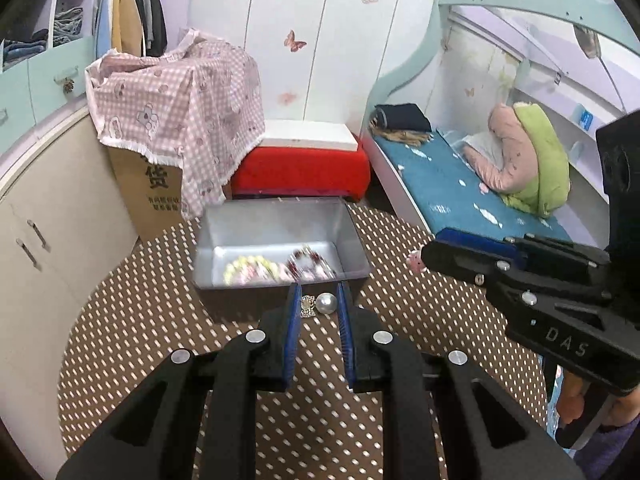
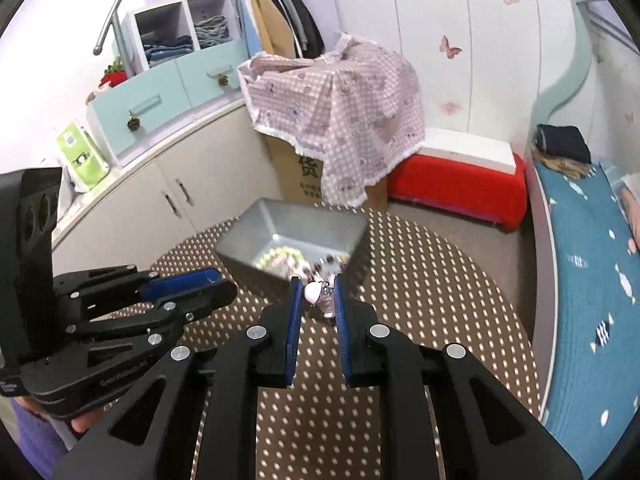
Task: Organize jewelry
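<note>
**Two claws at the jewelry tray**

Two claws worked side by side over the brown, white-dotted table [image 1: 140,320]. The left claw [image 1: 319,300] hung low just in front of the grey tray [image 1: 276,220], its blue-padded fingers [image 1: 295,308] parted a little. Between them showed a pearl-like bead [image 1: 326,303] and a small sparkly charm [image 1: 307,307] beside it; both seemed to lie on the table rather than be pinched, and a gap showed on either side of the pair.

The right claw [image 2: 317,300] hovered at the near right corner of the same tray [image 2: 280,224]. A small pink piece of jewelry [image 2: 314,292] with a bit of metal on it sat between its fingers [image 2: 297,308]. The gap was narrow, but whether the pads truly pressed the piece could not be told from the blurred view. From the left camera the right claw [image 1: 424,258] came in from the right, with a pink bit [image 1: 416,261] showing at its tip.

Inside the tray lay a bracelet of pale yellow and pink beads [image 1: 252,268] and, right of it, a dark red beaded piece [image 1: 310,262], both blurred.

Beyond the table stood a cardboard box under a pink checked cloth [image 1: 180,112], a red bench [image 1: 300,168] and a bed with a blue cover [image 1: 440,184].
</note>
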The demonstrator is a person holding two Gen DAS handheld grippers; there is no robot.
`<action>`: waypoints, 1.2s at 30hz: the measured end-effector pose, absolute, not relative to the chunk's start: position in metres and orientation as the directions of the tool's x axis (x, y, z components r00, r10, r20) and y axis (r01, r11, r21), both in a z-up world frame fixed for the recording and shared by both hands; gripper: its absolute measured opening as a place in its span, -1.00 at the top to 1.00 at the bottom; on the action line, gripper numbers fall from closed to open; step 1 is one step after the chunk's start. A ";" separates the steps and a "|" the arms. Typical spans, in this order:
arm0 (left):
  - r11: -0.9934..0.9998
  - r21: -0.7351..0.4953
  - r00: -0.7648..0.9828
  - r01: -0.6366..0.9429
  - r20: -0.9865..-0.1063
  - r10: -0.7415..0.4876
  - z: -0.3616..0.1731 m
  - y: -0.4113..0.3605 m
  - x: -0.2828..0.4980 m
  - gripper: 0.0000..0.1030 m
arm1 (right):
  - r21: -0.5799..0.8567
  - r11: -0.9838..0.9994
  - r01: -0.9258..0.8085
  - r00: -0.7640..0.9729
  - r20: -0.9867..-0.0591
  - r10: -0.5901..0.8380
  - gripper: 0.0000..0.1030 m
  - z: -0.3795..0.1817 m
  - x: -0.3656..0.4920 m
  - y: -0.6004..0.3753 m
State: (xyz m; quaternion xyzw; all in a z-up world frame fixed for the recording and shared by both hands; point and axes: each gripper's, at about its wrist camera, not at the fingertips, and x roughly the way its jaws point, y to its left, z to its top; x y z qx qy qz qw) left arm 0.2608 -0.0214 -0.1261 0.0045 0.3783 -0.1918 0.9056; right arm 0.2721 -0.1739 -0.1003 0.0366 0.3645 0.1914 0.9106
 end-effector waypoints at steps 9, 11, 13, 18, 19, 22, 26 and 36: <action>0.920 -0.232 0.577 0.315 -0.723 -0.380 -0.123 0.005 0.330 0.68 | 0.197 0.920 -0.340 0.657 -0.650 0.382 0.68 -0.088 0.311 -0.153; 0.920 -0.246 0.554 0.304 -0.740 -0.381 -0.130 0.006 0.342 0.68 | 0.202 0.918 -0.341 0.647 -0.658 0.385 0.68 -0.091 0.321 -0.150; 0.920 -0.253 0.536 0.301 -0.752 -0.382 -0.138 0.005 0.352 0.68 | 0.204 0.917 -0.342 0.639 -0.666 0.386 0.68 -0.096 0.328 -0.147; 0.918 -0.267 0.501 0.294 -0.775 -0.385 -0.156 0.003 0.362 0.68 | 0.224 0.913 -0.341 0.603 -0.693 0.395 0.68 -0.114 0.344 -0.142; 0.918 -0.270 0.489 0.292 -0.782 -0.386 -0.159 0.002 0.365 0.68 | 0.229 0.912 -0.341 0.595 -0.698 0.398 0.68 -0.117 0.347 -0.140; 0.918 -0.273 0.481 0.288 -0.788 -0.386 -0.164 0.003 0.368 0.67 | 0.234 0.911 -0.338 0.579 -0.712 0.398 0.68 -0.128 0.353 -0.137; 0.921 -0.264 0.478 0.287 -0.794 -0.376 -0.166 0.002 0.368 0.67 | 0.237 0.912 -0.334 0.569 -0.721 0.396 0.68 -0.136 0.355 -0.135; 0.925 -0.261 0.483 0.276 -0.795 -0.368 -0.167 0.005 0.362 0.64 | 0.239 0.914 -0.327 0.566 -0.725 0.392 0.68 -0.140 0.355 -0.134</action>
